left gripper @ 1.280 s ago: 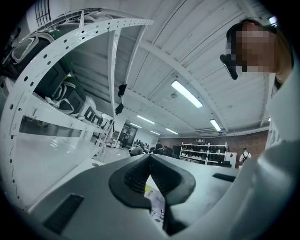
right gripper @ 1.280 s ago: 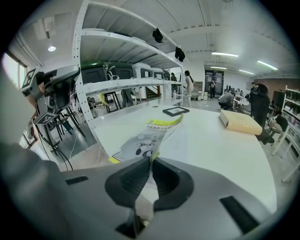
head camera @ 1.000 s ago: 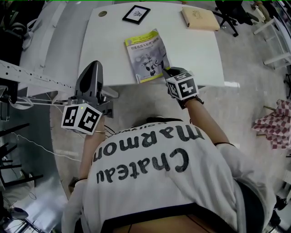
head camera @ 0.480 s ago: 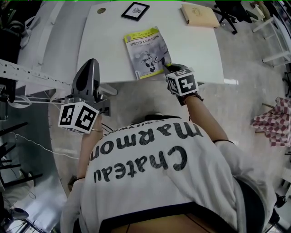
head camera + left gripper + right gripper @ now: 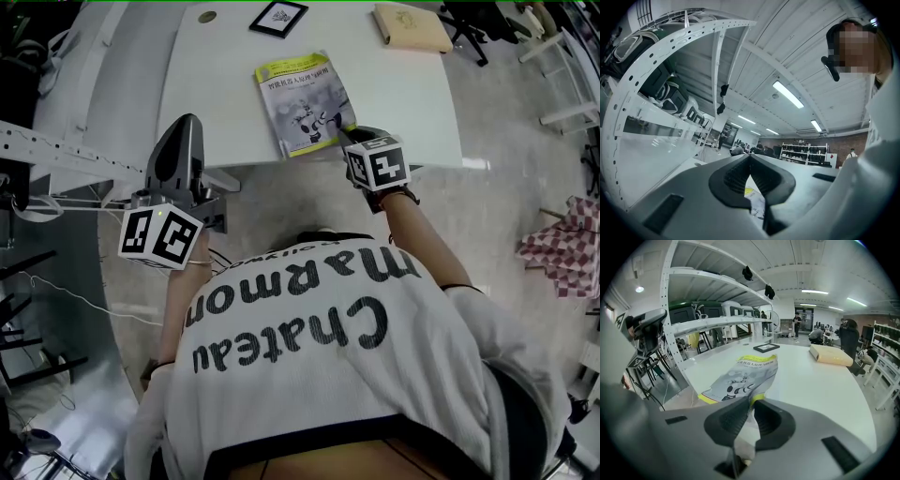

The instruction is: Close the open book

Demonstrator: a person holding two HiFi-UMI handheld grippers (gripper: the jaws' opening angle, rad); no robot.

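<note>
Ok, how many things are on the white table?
3: a yellow-edged book at the near edge, a tan book at the far right, a black frame at the far edge. Nothing looks hidden.
</note>
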